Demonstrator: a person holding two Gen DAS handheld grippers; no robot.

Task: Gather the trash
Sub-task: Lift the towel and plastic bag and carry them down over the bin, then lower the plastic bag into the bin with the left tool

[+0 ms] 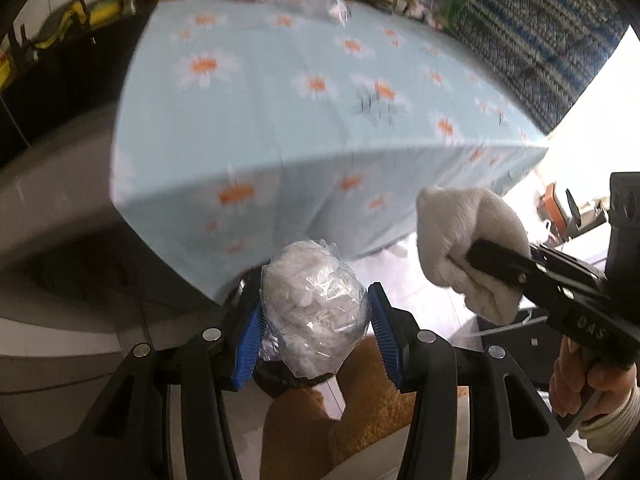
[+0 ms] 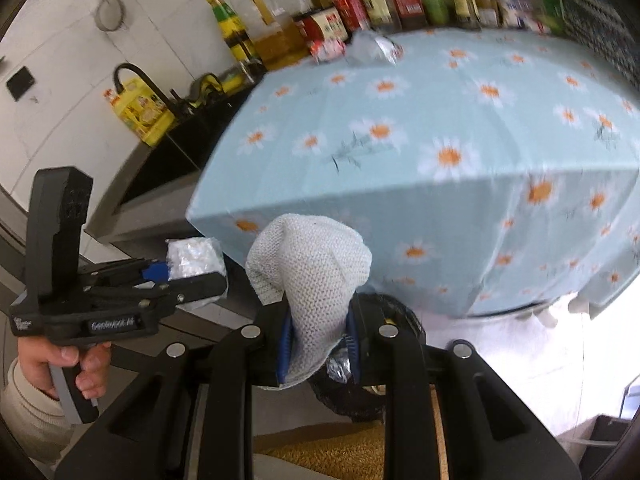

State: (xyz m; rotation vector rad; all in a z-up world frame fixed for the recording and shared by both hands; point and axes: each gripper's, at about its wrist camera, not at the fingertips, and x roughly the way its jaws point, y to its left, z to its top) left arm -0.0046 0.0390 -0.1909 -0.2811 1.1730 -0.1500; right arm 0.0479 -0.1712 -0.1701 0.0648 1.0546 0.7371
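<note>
My left gripper (image 1: 316, 316) is shut on a clear plastic bag stuffed with white tissue (image 1: 316, 304), held off the near edge of the table; the bag also shows in the right wrist view (image 2: 196, 258). My right gripper (image 2: 318, 340) is shut on a white knitted cloth (image 2: 310, 272), seen in the left wrist view too (image 1: 468, 248). Below the right gripper is a black-lined bin (image 2: 360, 396) with foil scrap inside. Another crumpled clear bag (image 2: 374, 50) lies at the table's far edge, also visible in the left wrist view (image 1: 334, 6).
The table wears a blue daisy tablecloth (image 2: 420, 112). Bottles and packets (image 2: 360, 0) line its far side. A black sink with a faucet (image 2: 160, 132) lies to the left. A patterned blue cloth (image 1: 540, 40) hangs at the right.
</note>
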